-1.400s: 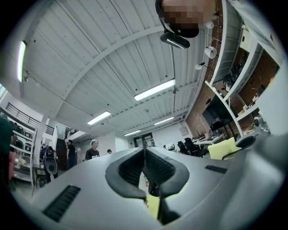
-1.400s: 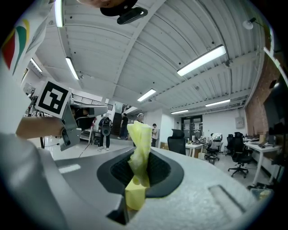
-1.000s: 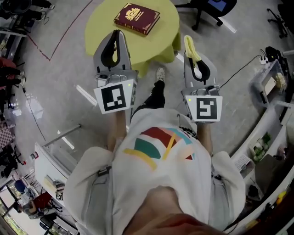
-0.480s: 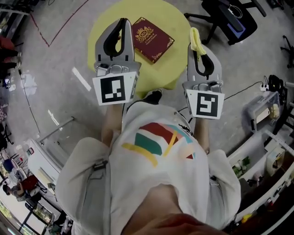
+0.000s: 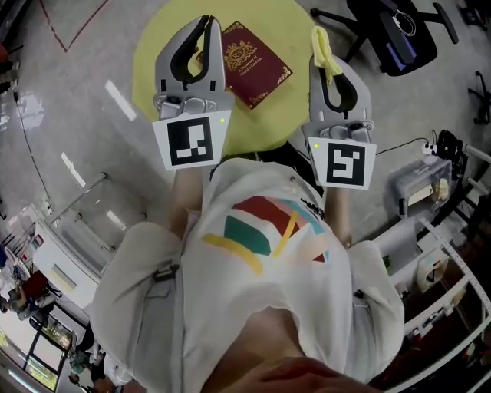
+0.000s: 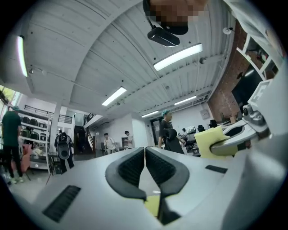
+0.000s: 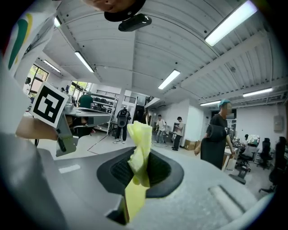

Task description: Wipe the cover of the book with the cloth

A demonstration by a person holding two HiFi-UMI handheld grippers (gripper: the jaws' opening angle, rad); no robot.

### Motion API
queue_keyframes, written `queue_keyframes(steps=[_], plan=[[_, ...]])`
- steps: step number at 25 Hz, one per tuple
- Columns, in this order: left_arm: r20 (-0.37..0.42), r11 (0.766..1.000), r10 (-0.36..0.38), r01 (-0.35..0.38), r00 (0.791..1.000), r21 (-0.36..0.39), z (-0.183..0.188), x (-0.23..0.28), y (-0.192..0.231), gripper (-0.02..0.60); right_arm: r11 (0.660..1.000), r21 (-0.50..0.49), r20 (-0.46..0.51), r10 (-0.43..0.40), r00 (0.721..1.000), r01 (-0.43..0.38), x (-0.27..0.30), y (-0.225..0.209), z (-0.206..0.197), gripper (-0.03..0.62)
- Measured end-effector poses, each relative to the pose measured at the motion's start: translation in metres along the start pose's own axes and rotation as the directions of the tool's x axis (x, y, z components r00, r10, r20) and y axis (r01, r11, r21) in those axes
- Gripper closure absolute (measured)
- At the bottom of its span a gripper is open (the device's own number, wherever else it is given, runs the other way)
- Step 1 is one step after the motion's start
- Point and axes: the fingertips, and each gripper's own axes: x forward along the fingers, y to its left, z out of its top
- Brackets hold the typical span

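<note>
A dark red book (image 5: 253,65) with gold print lies flat on the round yellow table (image 5: 153,54) in the head view. My left gripper (image 5: 205,23) hovers over the table just left of the book, its tip overlapping the book's near-left corner. Its jaws are shut with nothing between them, as the left gripper view (image 6: 145,152) shows. My right gripper (image 5: 319,40) reaches over the table's right edge, right of the book, shut on a crumpled yellow cloth (image 7: 140,143) that sticks out past its tip (image 5: 322,50). Both grippers point level, so neither gripper view shows the book.
A black office chair (image 5: 403,34) stands beyond the table at the upper right. Shelves with boxes (image 5: 426,192) run along the right side, and a rack (image 5: 84,230) sits at the left. Several people (image 7: 218,134) stand across the room.
The table and book have come closer and lower in the head view. Both grippers have moved forward from short of the table to over it, on either side of the book.
</note>
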Motion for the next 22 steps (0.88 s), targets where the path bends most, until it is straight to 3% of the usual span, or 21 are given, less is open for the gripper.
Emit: queue_keyframes(steps=[3, 7, 14, 22], plan=[[0.003, 0.996, 0.063, -0.063, 0.998, -0.067, -0.003, 0.001, 0.01, 0.56, 0.999, -0.006, -0.013, 0.05, 0.999, -0.05, 0.01, 0.001, -0.005, 0.563], [0.024, 0.984, 0.156, -0.153, 0.987, -0.091, 0.01, -0.001, 0.02, 0.56, 0.993, 0.014, 0.014, 0.118, 0.993, -0.118, 0.02, 0.0, -0.002, 0.563], [-0.014, 0.974, 0.201, -0.201, 0.98, -0.107, 0.011, -0.01, 0.014, 0.56, 0.98, -0.019, 0.027, 0.198, 0.98, -0.197, 0.039, -0.003, -0.001, 0.563], [-0.053, 0.946, 0.293, -0.298, 0.955, -0.129, 0.005, -0.027, 0.022, 0.56, 0.957, -0.048, 0.031, 0.289, 0.957, -0.287, 0.057, 0.011, -0.004, 0.563]])
